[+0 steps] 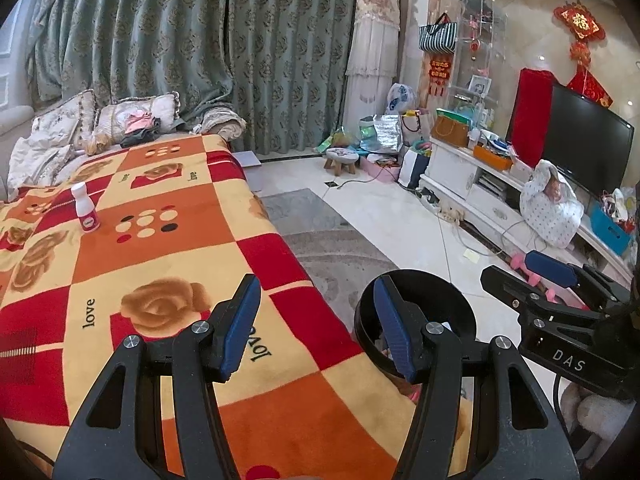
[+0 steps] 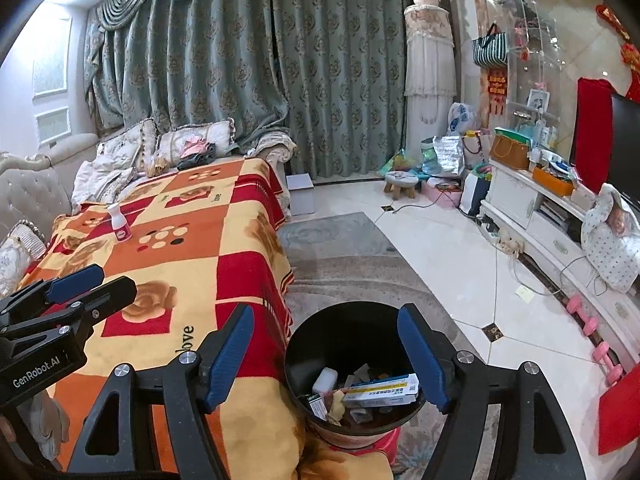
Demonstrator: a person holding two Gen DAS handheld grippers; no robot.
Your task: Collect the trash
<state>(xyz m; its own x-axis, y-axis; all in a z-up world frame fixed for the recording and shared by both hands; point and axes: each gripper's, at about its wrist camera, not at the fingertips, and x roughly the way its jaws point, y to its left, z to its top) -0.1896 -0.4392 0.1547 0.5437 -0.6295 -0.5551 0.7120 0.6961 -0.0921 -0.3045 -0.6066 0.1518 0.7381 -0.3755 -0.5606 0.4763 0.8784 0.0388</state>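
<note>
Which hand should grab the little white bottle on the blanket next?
Probably the left. The small white plastic bottle stands on the blanket to the left; the left gripper is over the blanket, open and empty. The right gripper hangs over the black round bin.

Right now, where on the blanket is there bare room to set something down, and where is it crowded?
The blanket is bare between the white bottle and its near edge by the black bin. It is crowded at the far end, where cushions and folded clothes pile up. The bin already holds trash.
</note>
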